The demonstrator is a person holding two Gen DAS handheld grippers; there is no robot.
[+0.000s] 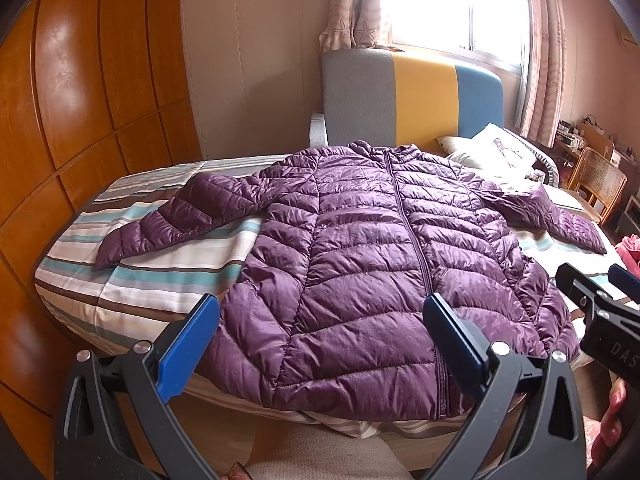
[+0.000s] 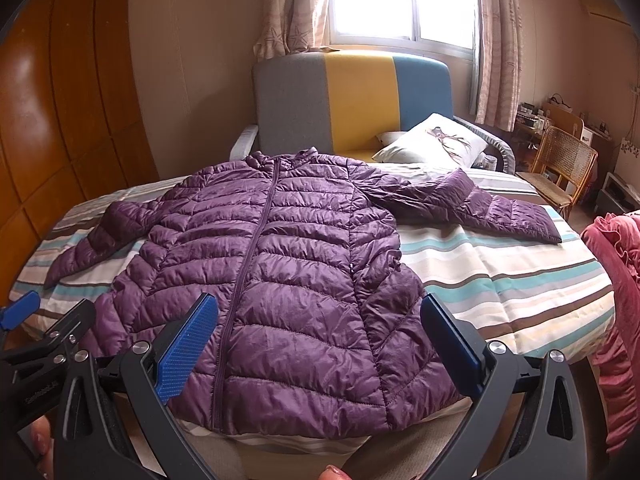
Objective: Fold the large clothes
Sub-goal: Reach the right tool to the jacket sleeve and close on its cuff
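Note:
A purple quilted puffer jacket (image 1: 372, 256) lies front up and zipped on the striped bed (image 1: 152, 272), collar toward the headboard, both sleeves spread out to the sides. It also shows in the right wrist view (image 2: 280, 280). My left gripper (image 1: 320, 320) is open and empty, hovering in front of the jacket's hem. My right gripper (image 2: 318, 320) is open and empty, also in front of the hem, further right. Each gripper's side shows in the other's view: the right one (image 1: 600, 304), the left one (image 2: 24, 320).
A grey, yellow and blue headboard (image 1: 416, 96) stands at the far end with a pillow (image 2: 436, 140) beside it. A wooden wardrobe (image 1: 80, 120) is on the left. A wicker chair (image 2: 560, 164) and a pink cloth (image 2: 616, 280) are on the right.

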